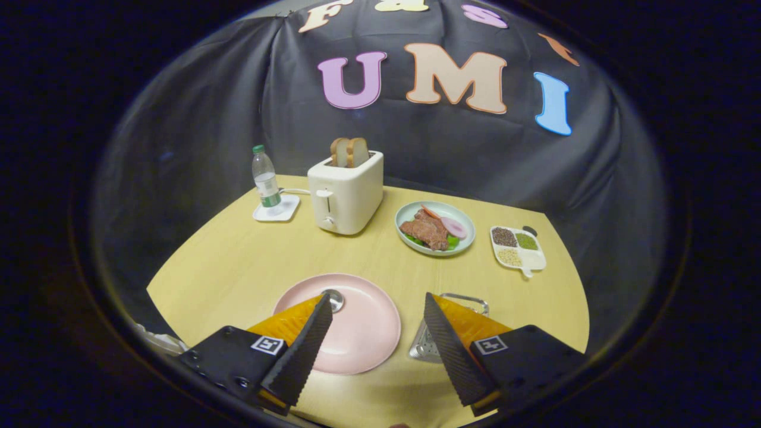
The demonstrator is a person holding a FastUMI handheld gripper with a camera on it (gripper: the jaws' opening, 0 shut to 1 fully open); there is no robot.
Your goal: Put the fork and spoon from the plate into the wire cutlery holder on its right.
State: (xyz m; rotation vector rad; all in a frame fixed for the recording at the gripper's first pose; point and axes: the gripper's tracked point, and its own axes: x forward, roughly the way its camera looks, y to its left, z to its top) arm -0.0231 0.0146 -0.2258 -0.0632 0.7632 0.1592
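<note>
The jaws (376, 333) stand wide apart, holding nothing, low in the frame over the pink plate (362, 333). A spoon (333, 299) bowl shows beside the left finger; the wire holder (429, 339) sits just right of the plate, behind the right finger.

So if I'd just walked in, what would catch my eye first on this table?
Probably the cream toaster with two bread slices sticking up, at the far side of the round wooden table. Nearer, a round pink plate lies ahead of the open gripper, with a spoon's shiny bowl peeking past the left finger. Right of the toaster sits a pale green plate of meat and vegetables.
</note>
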